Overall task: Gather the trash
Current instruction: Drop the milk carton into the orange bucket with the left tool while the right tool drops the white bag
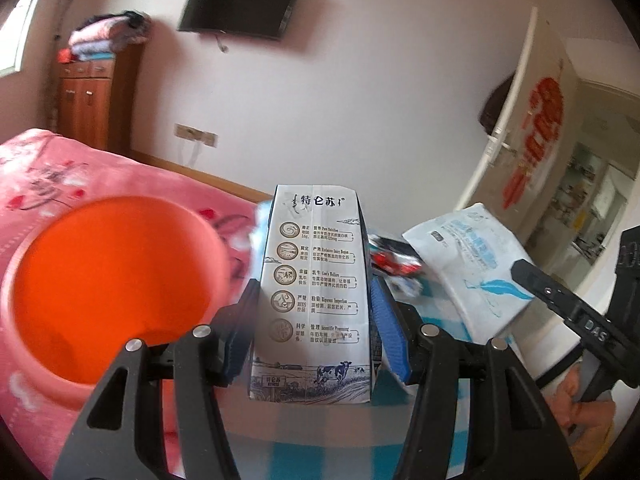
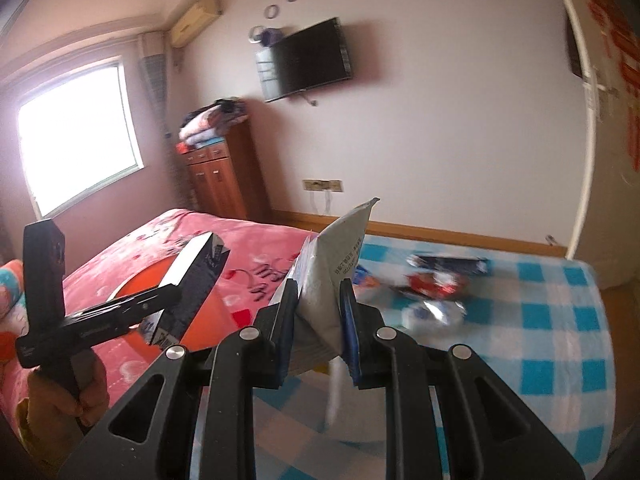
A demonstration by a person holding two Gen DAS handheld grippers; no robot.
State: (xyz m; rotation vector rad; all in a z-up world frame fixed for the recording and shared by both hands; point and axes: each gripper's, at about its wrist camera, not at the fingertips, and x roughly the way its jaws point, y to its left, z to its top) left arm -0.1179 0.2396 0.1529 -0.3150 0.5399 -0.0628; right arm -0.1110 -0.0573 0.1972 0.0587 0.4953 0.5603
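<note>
left wrist fingers (image 1: 256, 312) clamp the upright milk carton (image 1: 312, 300); right gripper (image 2: 318, 300), angled down, pinches a white packet (image 2: 332, 264).

The orange basin (image 1: 108, 288) is smeared by motion in the left wrist view, its rim soft, and its near edge is covered by the left gripper's black frame. In the right wrist view only slivers of it show behind the milk carton (image 2: 188, 284). The carton's far face cannot be seen in the left wrist view, and the blue fingers (image 1: 386, 332) cover its side edges. At two o'clock from the carton, the loose wrappers (image 1: 394, 264) on the bed (image 2: 540, 320) are too blurred to name. The white packet (image 2: 332, 276) hides its own lower end between the fingers. The hand (image 2: 60, 404) at seven o'clock is cut by the frame's edge.
</note>
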